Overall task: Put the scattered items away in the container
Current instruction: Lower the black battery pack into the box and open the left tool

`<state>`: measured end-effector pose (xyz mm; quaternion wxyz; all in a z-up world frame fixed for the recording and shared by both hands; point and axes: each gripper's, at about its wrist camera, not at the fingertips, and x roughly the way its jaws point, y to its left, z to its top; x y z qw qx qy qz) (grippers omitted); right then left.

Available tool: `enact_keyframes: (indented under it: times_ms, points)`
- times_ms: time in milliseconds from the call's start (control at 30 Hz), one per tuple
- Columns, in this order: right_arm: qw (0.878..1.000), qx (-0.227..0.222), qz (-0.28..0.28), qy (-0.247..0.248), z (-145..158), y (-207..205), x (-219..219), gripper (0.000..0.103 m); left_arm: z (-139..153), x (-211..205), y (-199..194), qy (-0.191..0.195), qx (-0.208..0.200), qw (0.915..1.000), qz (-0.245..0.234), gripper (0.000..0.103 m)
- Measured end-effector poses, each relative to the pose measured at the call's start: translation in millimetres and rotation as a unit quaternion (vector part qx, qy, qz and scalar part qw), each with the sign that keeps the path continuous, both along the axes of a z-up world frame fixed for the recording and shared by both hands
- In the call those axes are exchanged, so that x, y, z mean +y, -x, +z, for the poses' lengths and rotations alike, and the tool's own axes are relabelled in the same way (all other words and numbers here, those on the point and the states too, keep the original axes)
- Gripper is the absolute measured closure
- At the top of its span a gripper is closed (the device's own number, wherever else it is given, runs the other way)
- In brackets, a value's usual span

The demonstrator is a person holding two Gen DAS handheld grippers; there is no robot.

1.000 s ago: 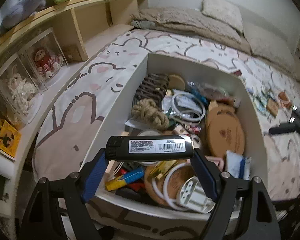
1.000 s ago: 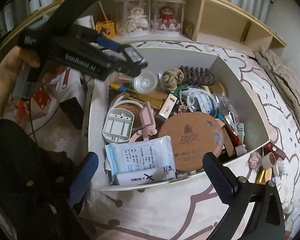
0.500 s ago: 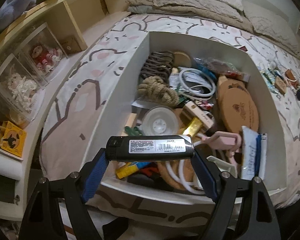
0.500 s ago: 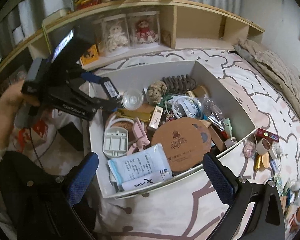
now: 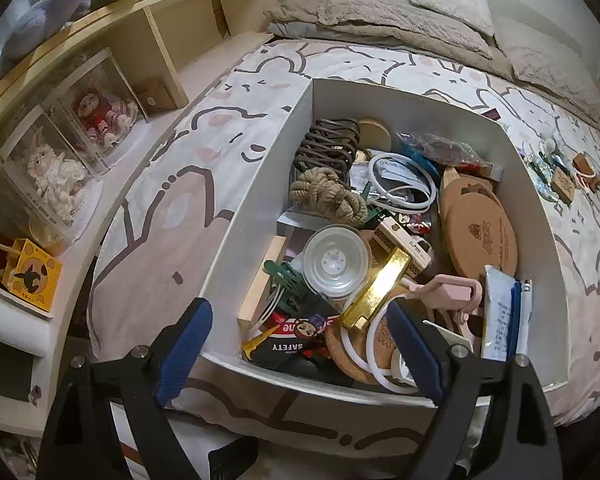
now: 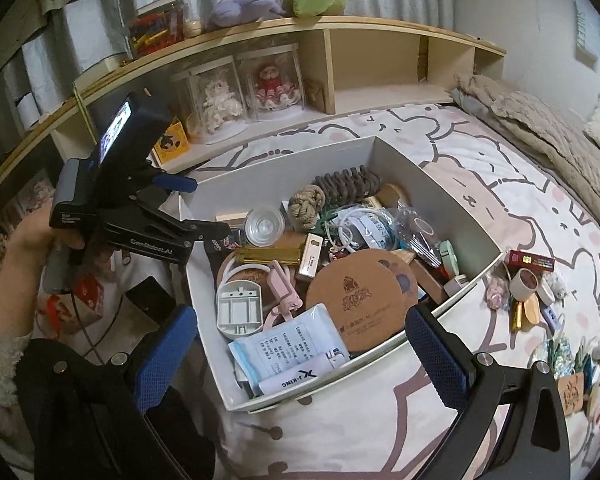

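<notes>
The white container (image 5: 255,188) sits on the patterned bedsheet, crammed with things: a rope knot (image 5: 328,194), cork discs (image 5: 482,240), a gold bar-shaped item (image 5: 376,288) and a clear round lid (image 5: 336,260). My left gripper (image 5: 297,316) hangs over the box's near-left corner, its jaws opening with nothing between them. From the right wrist view, a hand holds the left gripper (image 6: 203,206) at the container's (image 6: 420,176) left rim. My right gripper (image 6: 302,320) stands open and empty above the near rim. Scattered small items (image 6: 528,284) lie on the sheet to the right.
A wooden shelf (image 6: 340,64) with doll display cases (image 6: 219,100) runs along the far side of the bed. Pillows and a blanket (image 5: 400,24) lie at the head. More small items (image 5: 560,176) sit on the sheet beyond the box's right wall.
The black bar with the white label, gripped by my left gripper half a second ago, is gone from its jaws, which now stand wider. The right wrist view has lifted and rolled slightly.
</notes>
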<state>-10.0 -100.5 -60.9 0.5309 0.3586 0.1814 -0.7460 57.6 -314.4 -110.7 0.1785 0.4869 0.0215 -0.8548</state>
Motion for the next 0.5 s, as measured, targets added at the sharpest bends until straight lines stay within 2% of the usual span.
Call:
enact_keyframes:
  times_ms: [267, 500]
  points:
    - [1.0, 0.001, -0.002, 0.0, 0.8, -0.4, 2.1, 0.0, 3.2, -3.6, -1.4, -0.013, 0.013, 0.9998, 0.012, 0.014]
    - [1.0, -0.004, -0.011, 0.015, 3.3, 1.5, 7.3, 0.0, 6.1, 1.0, -1.3, -0.027, 0.02, 0.9994, 0.004, 0.014]
